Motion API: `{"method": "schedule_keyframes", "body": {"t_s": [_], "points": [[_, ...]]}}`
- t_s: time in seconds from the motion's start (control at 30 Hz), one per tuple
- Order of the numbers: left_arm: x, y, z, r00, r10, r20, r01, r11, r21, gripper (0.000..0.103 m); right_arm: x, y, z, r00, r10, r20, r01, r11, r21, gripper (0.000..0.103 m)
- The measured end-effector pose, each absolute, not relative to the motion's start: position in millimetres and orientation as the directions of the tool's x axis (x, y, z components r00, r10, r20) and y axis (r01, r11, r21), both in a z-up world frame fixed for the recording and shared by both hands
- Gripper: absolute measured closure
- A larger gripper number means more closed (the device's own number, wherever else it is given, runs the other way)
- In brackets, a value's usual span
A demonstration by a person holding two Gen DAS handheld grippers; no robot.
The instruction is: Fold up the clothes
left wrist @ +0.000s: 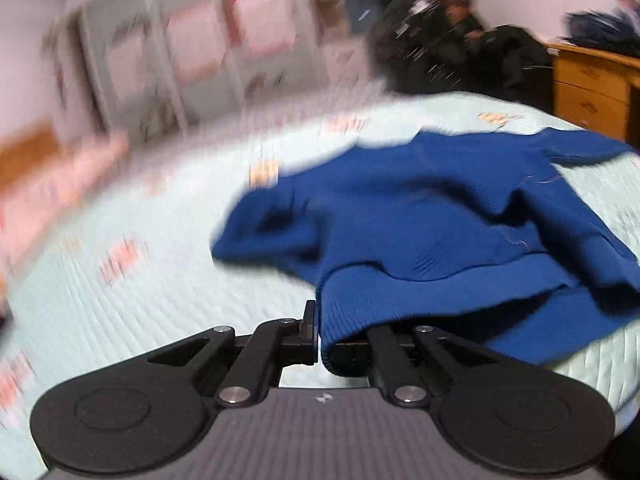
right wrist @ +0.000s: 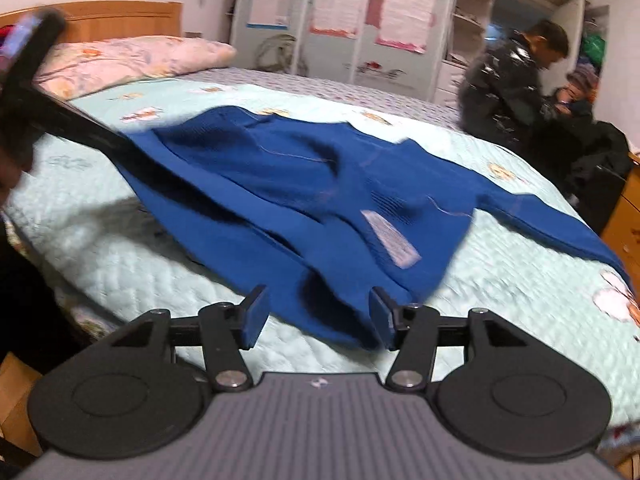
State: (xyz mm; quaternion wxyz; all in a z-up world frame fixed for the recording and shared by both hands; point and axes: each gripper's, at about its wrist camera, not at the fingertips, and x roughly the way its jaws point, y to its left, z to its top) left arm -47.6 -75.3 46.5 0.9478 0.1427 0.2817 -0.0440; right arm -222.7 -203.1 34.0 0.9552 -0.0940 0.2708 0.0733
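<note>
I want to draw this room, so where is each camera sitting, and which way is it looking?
Left wrist: sits on the left gripper, looks along the fingers over the bed toward blurred cupboards; the gripper is shut on the blue sweater hem.
Right wrist: sits on the right gripper, looks across the bed toward the pillow and cupboards; its jaws are open around the sweater's edge, and the other gripper's dark arm shows at left.
Shared: the sweater, the bed, people in dark jackets.

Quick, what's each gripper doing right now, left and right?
Left gripper: shut on the ribbed hem of the blue sweater.
Right gripper: open, holding nothing; the sweater's edge lies between its fingers.
</note>
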Motion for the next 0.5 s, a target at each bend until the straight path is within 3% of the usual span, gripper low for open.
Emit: {"method": "schedule_keyframes", "body": {"t_s": [0.13,0.2,0.3,0.5], "points": [[-68.6,-86.4,46.4,0.845,-0.021,-0.534,0.240,0.908,0.344,0.098,-219.0,-208.4,28.8,0.845,0.030,-0.535,-0.134,0.978,-0.157,0.038],[-64.6,-87.6,29.7,0.810,0.018,-0.586,0.249,0.895,0.371,0.098,-216.3,-209.5,25.9,0.839,0.011,-0.544,-0.125,0.977,-0.173,0.038],[-55.1,-72.8,19.3,0.744,0.024,-0.667,0.214,0.938,0.272,0.094,-213.2,-208.2,24.6,0.835,-0.004,-0.550,-0.134,0.968,-0.210,0.036],[-59.2,-44.0,27.5,0.707,-0.001,-0.708,0.141,0.980,0.139,0.067,-210.9,-206.9,25.3,0.839,-0.021,-0.543,-0.126,0.964,-0.232,0.034]]}}
